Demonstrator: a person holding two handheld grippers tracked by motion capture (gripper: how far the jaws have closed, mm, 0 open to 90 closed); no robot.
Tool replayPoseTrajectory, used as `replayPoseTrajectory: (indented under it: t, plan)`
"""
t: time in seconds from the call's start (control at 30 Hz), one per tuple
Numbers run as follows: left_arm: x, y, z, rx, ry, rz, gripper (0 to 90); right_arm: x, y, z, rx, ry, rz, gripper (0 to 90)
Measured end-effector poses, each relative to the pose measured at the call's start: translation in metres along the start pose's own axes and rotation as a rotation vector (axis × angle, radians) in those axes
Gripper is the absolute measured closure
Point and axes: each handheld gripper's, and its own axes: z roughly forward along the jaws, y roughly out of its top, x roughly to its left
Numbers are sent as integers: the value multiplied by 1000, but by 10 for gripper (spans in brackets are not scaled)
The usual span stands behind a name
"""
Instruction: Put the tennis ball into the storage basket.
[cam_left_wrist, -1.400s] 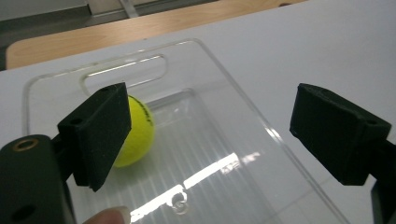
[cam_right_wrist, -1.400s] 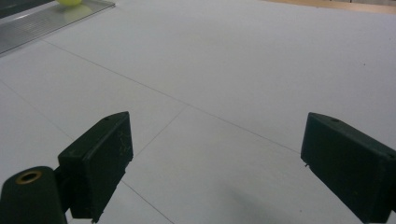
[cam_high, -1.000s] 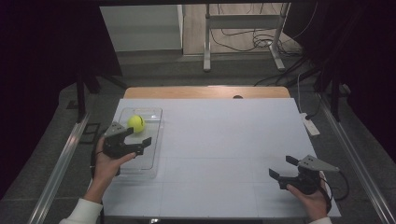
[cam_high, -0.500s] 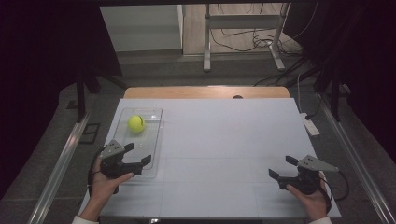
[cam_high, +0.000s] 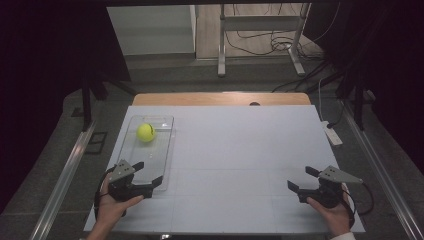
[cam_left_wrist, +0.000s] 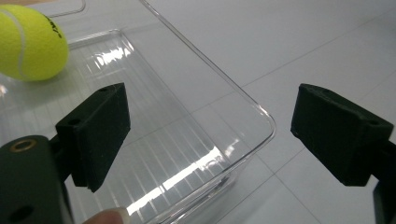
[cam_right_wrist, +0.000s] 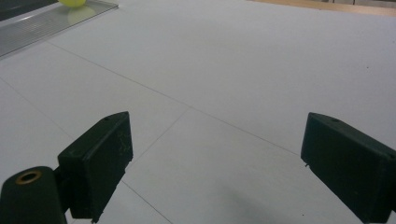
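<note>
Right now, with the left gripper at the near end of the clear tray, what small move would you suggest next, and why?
Probably bring the left gripper forward and close on the tray corner. Its jaws are open on either side of that near corner wall without touching it, and the tennis ball lies at the far end.

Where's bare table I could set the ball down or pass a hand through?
The white table is bare from the tray across to the right gripper, front to back. The left is crowded: the tray with the ball at its far end, the open left gripper at its near corner.
</note>
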Motion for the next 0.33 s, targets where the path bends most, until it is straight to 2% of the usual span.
replayPoseTrajectory:
  t: [0.13, 0.33]
  plan:
    - [-2, 0, 0, 1, 5, 14, 128, 0, 0, 0, -1, 3, -4, 93]
    - [-3, 0, 1, -1, 2, 12, 129, 0, 1, 0, -2, 4, -5, 92]
